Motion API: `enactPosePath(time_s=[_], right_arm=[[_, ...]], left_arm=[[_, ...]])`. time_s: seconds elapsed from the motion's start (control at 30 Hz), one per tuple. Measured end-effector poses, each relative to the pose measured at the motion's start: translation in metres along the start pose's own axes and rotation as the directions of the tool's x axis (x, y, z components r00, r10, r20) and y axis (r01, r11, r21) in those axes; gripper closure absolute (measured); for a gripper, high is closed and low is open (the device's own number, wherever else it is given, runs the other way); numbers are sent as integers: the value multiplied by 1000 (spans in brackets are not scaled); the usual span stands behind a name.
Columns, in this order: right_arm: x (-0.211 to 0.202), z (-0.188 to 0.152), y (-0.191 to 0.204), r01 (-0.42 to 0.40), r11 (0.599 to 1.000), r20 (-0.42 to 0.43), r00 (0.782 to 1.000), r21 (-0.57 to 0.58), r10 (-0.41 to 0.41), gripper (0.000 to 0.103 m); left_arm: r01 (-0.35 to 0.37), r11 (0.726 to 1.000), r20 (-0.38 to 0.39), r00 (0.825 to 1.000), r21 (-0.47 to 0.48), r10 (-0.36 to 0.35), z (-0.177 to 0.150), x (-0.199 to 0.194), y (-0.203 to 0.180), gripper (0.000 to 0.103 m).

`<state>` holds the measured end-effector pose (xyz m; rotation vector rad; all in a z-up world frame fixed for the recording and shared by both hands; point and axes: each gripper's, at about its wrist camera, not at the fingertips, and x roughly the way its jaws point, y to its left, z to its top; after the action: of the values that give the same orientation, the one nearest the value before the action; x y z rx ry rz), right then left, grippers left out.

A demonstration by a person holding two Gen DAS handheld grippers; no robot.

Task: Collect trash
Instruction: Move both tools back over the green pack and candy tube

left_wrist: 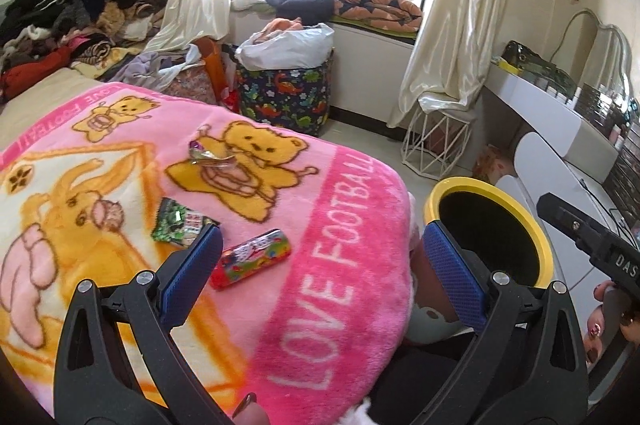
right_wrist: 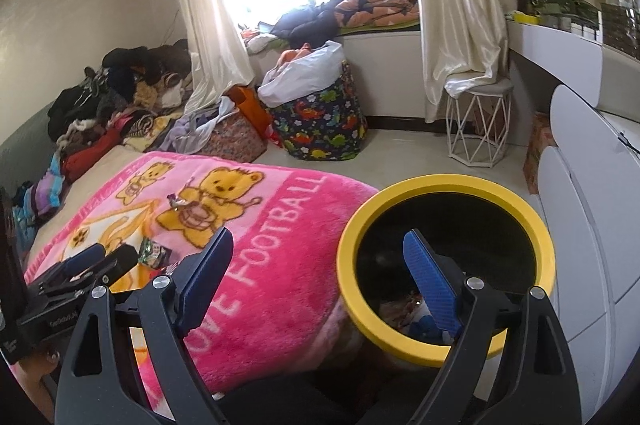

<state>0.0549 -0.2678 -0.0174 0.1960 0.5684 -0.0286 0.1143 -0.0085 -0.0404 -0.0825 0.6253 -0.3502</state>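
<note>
Three pieces of trash lie on the pink blanket (left_wrist: 340, 225): a red wrapper (left_wrist: 252, 257), a green wrapper (left_wrist: 178, 223) and a crumpled shiny wrapper (left_wrist: 210, 155). My left gripper (left_wrist: 320, 265) is open and empty, just above the blanket, with its left finger beside the red and green wrappers. A yellow-rimmed black bin (right_wrist: 446, 261) stands at the bed's right edge with some trash inside. My right gripper (right_wrist: 320, 265) is open and empty, with its right finger over the bin's mouth. The green wrapper (right_wrist: 154, 253) and the shiny wrapper (right_wrist: 178, 203) also show in the right wrist view.
A dinosaur-print basket (left_wrist: 288, 93) with a white bag stands on the floor beyond the bed. A clothes pile (left_wrist: 72, 21) covers the bed's far end. A white wire stool (right_wrist: 478, 125) and a white desk (right_wrist: 580, 153) stand at the right.
</note>
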Motion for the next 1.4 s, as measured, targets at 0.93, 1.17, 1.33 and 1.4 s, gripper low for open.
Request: enactPosePath(time_s=[0.93,1.17,1.33,1.4], right_arm=[[55,-25,89,-94,988,-142,987,-125,76,19],[85,-30,113,-122,987,-199,975,-104,99,19],[109,-37,129,-127,985,-239,966,-117,96,19],[119,-39,133,-132,986,-261,960,-101,102,19]], left_arm=[[-184,976,-75,981,-112,177,-20,14,117,10],[-176,975,-125,979,-139,159,-19,33,145,13],[-146,978,-167,979,-146,121,-13,53,157,29],[-136,981,-183,977,-140,110,-11,61,160,33]])
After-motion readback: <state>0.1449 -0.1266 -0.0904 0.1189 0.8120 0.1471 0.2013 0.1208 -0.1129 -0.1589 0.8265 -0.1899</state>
